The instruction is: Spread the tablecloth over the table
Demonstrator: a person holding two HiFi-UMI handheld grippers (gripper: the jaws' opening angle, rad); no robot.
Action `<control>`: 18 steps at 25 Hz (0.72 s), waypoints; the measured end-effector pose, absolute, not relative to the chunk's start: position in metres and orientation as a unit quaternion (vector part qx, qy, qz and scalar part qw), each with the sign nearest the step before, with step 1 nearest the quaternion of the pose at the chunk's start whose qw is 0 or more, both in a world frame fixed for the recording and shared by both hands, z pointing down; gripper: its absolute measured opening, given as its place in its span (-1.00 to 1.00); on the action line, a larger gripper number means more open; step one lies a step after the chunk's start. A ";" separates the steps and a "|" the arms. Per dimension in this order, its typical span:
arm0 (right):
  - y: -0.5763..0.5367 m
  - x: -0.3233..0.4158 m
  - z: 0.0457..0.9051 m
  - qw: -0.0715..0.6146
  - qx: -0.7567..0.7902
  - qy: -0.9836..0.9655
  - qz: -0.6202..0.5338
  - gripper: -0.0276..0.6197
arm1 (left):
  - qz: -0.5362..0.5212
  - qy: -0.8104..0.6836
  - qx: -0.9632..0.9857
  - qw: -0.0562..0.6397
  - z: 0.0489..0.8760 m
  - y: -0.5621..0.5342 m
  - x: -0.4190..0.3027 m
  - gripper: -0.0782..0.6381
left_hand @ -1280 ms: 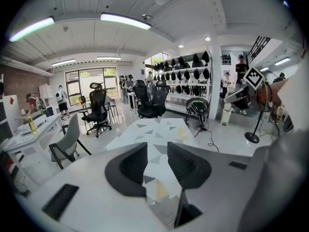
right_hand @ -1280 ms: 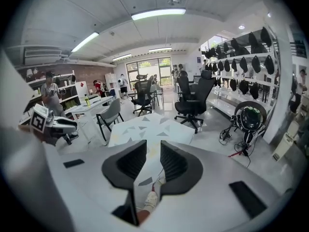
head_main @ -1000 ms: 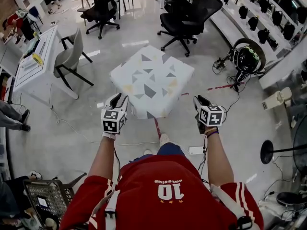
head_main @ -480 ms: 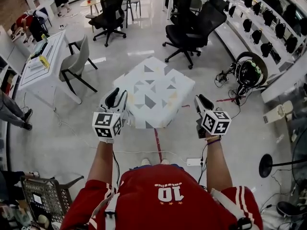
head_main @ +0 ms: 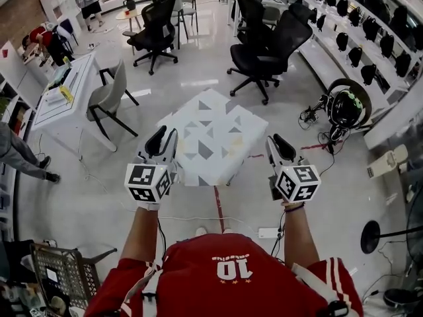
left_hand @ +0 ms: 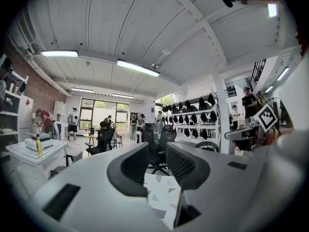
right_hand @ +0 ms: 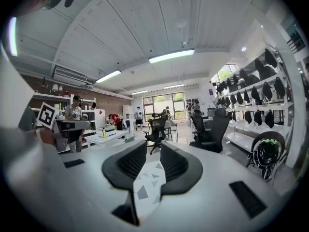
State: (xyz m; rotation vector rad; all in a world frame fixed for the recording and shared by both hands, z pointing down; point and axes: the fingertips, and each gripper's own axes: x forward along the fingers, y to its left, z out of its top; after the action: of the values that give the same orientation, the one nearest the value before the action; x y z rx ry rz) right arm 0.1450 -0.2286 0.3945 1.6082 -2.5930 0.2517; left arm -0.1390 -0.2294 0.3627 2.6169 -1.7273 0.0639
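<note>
1. The person is holding both forearms stretched forward. The left gripper (head_main: 160, 141) and the right gripper (head_main: 277, 148) are pointing roughly level, one beside each near corner of the tablecloth (head_main: 211, 136).
2. The left gripper's jaws are closing with only air in the gap. The right gripper's jaws are standing apart, gripping nothing.
3. The patterned tablecloth is lying flat over the small square table, hiding it entirely, with its edges hanging down the sides.
4. A wire basket (head_main: 66, 276) is sitting at lower left; its contents are too blurred to tell.
5. Bare floor (head_main: 99, 197) is ringing the table. Black office chairs (head_main: 264, 48) are standing beyond its far edge. A white desk (head_main: 69, 107) is standing well off to the left, and cables (head_main: 312, 117) are lying to the right.
</note>
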 end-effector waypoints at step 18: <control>-0.207 0.138 0.348 0.019 0.541 -0.841 0.016 -0.87 | 0.002 -0.548 0.836 -0.006 0.338 -0.212 -0.121 -0.76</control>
State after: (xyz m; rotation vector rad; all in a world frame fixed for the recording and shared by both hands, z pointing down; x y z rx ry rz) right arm 0.1383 -0.2072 0.3479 1.6785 -2.6105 0.0493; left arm -0.1211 -0.2120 0.3384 2.6366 -1.7296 0.0056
